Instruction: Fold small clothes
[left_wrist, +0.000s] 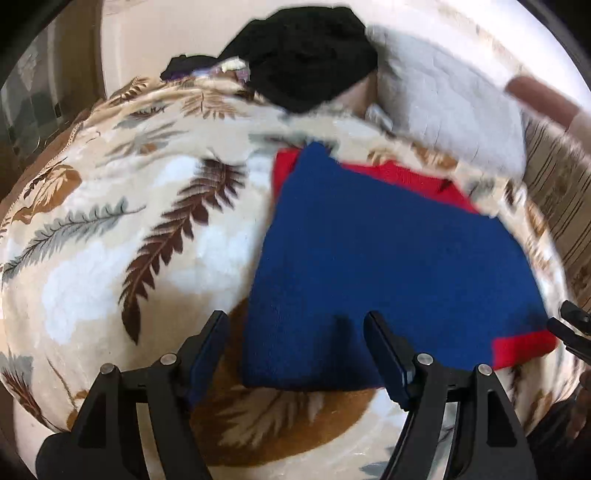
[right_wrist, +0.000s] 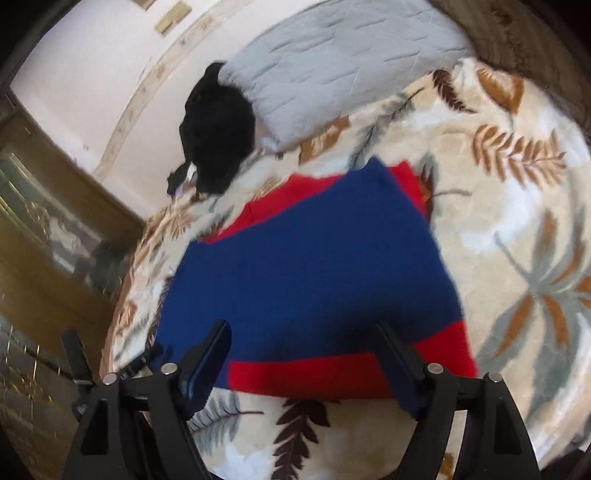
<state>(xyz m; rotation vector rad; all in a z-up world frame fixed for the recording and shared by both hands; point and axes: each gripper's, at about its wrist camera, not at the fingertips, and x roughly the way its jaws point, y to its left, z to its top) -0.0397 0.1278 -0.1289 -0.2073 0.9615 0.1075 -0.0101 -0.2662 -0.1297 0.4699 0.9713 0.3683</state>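
A small blue and red garment (left_wrist: 388, 258) lies folded flat on the leaf-patterned blanket (left_wrist: 110, 221); red shows at its far edge and near right corner. My left gripper (left_wrist: 295, 321) stands open over the garment's near left edge, with nothing pinched between its fingers. In the right wrist view the same garment (right_wrist: 314, 266) shows a red band along its near edge. My right gripper (right_wrist: 303, 332) is open above that red band, its pads apart from the cloth. The right gripper's tip (left_wrist: 569, 325) shows at the left view's right edge.
A black garment pile (left_wrist: 306, 59) and a grey quilted pillow (left_wrist: 443, 96) lie at the far side of the bed. The blanket (right_wrist: 517, 221) spreads wide to the right. A wooden cabinet with glass (right_wrist: 44, 240) stands past the bed's left edge.
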